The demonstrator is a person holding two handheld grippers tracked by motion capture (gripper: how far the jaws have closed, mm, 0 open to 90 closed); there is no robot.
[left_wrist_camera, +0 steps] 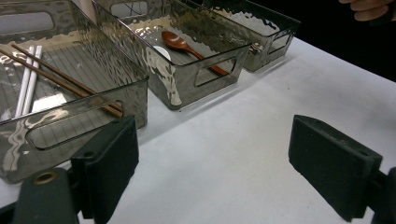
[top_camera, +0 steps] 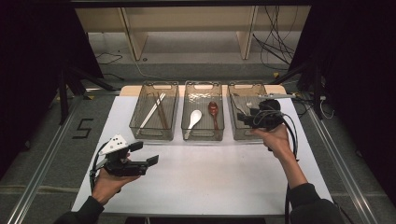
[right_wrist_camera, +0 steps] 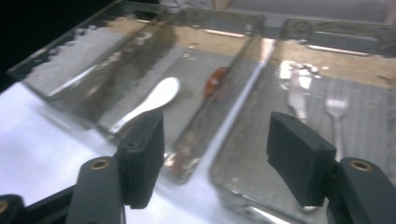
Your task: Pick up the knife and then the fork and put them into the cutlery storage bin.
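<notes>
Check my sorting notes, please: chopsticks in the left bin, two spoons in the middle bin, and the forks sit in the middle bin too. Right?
Not quite. The forks lie in the right bin, as the right gripper view shows. The chopsticks are in the left bin, and the white spoon and brown spoon share the middle bin.

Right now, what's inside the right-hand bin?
Two forks lie inside the right bin. From above, the right tool and hand cover part of its floor.

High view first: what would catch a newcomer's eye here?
Three smoky clear bins stand in a row at the table's far side: the left bin holds chopsticks, the middle bin a white spoon and a brown spoon. The right gripper hovers open over the right bin, which holds forks.
</notes>
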